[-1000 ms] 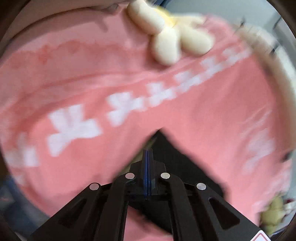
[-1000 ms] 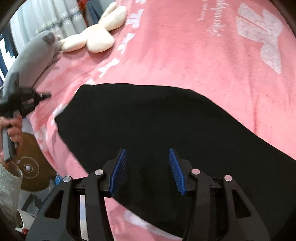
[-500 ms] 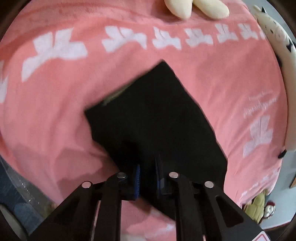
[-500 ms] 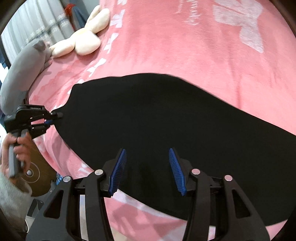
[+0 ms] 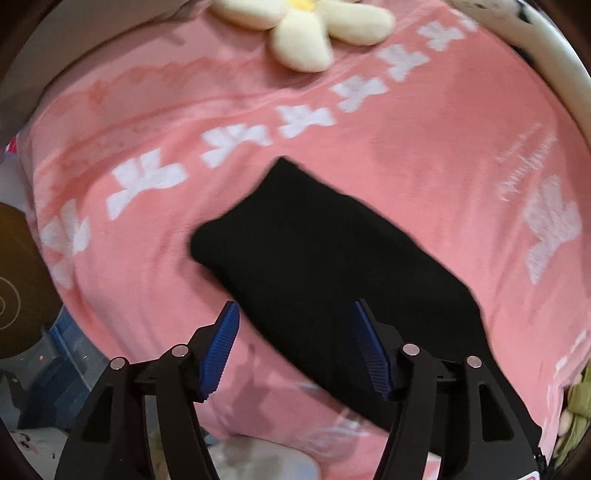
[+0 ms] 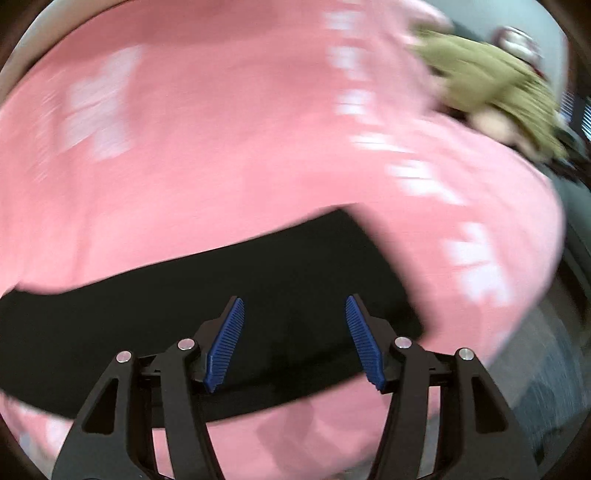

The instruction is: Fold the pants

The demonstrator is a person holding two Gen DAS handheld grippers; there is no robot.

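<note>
Both our grippers are spread wide and grip nothing; the left gripper [image 5: 295, 345] and right gripper [image 6: 294, 341] hang above the black pants [image 5: 332, 258], which lie flat on the pink blanket [image 5: 424, 147]; a cream flower pillow [image 5: 306, 26] sits beyond.

Left gripper [image 5: 295, 347] spread wide, blue pads [image 5: 221, 350] well apart, poised over the black pants [image 5: 325, 258], gripping nothing. Right gripper [image 6: 294, 341] likewise agape above the pants, unladen.
</note>
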